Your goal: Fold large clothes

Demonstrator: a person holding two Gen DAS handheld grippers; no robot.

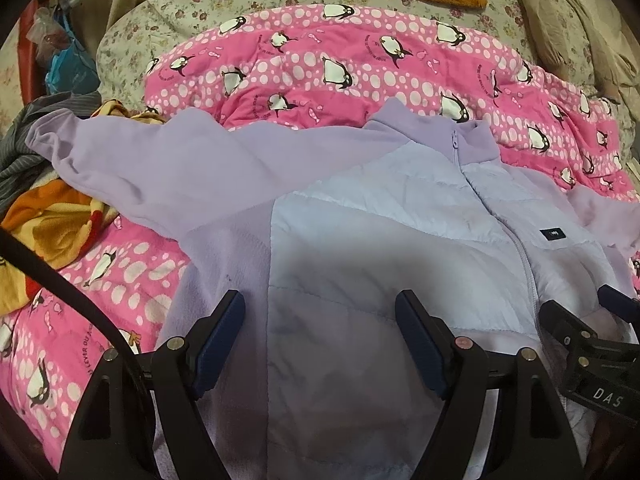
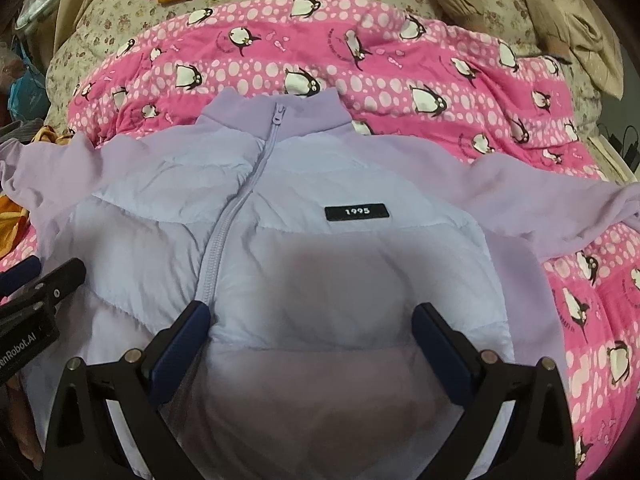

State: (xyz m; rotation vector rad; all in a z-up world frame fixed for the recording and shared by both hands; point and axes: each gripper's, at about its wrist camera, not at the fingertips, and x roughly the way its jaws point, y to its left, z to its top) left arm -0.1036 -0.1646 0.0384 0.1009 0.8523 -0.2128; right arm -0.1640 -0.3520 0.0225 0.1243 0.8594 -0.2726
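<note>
Looking down both wrist cameras, I've got the jacket [image 1: 360, 216] lying front-up on the pink penguin quilt [image 1: 340, 60], zipped to the collar [image 2: 276, 114], sleeves thrown out to either side. My left gripper [image 1: 320, 312] hangs over the lower left panel, jaws spread wide, nothing between them but quilted fabric below. My right gripper [image 2: 310, 320] is just beside it, over the lower right panel, jaws equally wide apart, its left finger [image 2: 188, 336] right by the bottom of the zip [image 2: 236, 204]. The black "1995" label [image 2: 353, 211] sits on the chest ahead of me. The left sleeve [image 1: 140, 160] runs out to a heap of orange cloth [image 1: 52, 224] at the quilt's edge. Whether either gripper touches the jacket, I can't tell.
</note>
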